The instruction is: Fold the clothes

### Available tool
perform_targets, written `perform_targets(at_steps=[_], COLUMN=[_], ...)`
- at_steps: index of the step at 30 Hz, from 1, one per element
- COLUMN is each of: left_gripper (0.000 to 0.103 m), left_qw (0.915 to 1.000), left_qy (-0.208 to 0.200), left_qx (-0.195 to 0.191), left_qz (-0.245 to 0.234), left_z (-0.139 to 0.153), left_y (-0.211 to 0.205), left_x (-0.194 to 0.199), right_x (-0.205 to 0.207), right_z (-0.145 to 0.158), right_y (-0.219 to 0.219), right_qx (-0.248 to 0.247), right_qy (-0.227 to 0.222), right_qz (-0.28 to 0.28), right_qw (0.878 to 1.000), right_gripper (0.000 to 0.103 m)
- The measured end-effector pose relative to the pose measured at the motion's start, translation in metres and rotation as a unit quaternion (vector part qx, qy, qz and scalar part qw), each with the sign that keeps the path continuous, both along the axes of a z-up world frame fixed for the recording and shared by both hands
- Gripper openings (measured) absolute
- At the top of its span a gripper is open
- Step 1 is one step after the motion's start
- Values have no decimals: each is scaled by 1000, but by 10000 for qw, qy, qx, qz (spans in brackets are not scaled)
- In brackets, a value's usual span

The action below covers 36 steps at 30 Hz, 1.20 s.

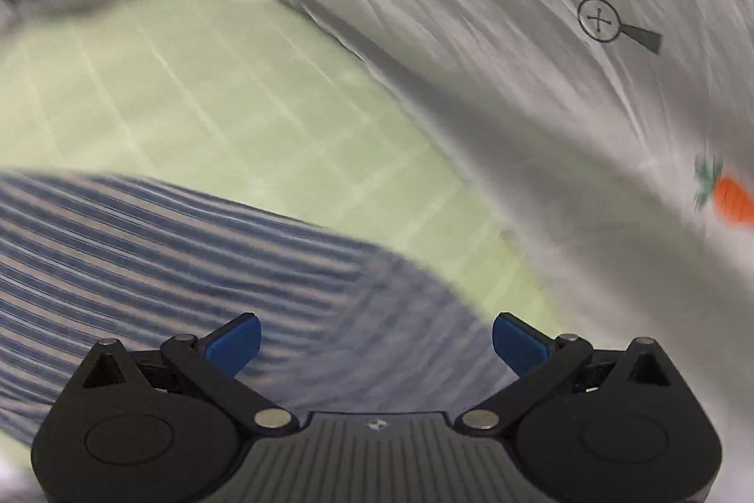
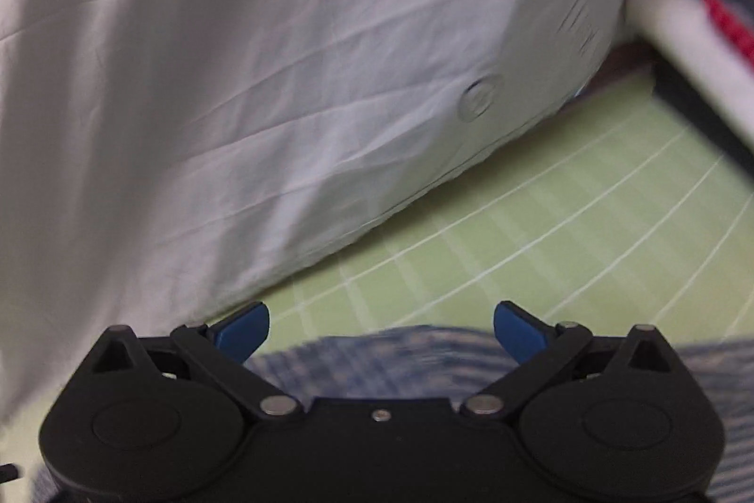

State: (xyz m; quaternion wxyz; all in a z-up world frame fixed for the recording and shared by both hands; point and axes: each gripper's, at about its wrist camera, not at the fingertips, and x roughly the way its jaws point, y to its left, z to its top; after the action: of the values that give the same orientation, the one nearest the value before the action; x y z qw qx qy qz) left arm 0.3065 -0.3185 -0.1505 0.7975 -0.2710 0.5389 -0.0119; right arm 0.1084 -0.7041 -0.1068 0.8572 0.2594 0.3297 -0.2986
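A: Largest thing first: where does the pale grey-white wrinkled cotton garment [image 1: 542, 45] lie from the tongs?

B: In the left wrist view it fills the upper right of the frame, its hem running as a long diagonal from upper left down to lower right. In the right wrist view the same cloth [image 2: 235, 78] fills the upper left, its edge slanting from lower left up to the right. So it sits ahead of both, between them.

A: And under it?

B: A light green cutting mat with a white grid [image 1: 198, 93], bare in the middle. Nearer still, a blue-and-white striped fabric [image 1: 141, 248] lies just below both tools; whether it is a garment or a sleeve cannot be told.

A: The tongs themselves?

B: The left gripper [image 1: 375, 338] stands spread wide, blue pads apart, nothing between them. The right gripper [image 2: 381, 328] likewise, gaping and holding nothing.

A: Which is nearer the hem?

B: The right one seems closer, though blur leaves it a judgement.
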Motion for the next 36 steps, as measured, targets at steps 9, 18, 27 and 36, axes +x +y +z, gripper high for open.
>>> perform_targets(at_steps=[9,18,27,36], left_gripper=[102,12,4,6], left_qw=[9900,9767,9850,9911], left_qy=[12,-812,-1449,-189], left_qx=[1401,1982,867,1126], left_qz=[192,-133,-360,-691], left_z=[-5,1,64,14], left_y=[-59,-76,-7,70], left_x=[6,-38,-121,-234], right_x=[61,41,-55,-178], right_z=[-20,-20,54,-9], right_y=[22,28,57,104], right_qx=[657,295,-45,527], right_qy=[147,-35,-758,906], right_qz=[-86,508,979,1009], right_qw=[9977,9983,9923,9894], right_gripper=[81,1,0,0])
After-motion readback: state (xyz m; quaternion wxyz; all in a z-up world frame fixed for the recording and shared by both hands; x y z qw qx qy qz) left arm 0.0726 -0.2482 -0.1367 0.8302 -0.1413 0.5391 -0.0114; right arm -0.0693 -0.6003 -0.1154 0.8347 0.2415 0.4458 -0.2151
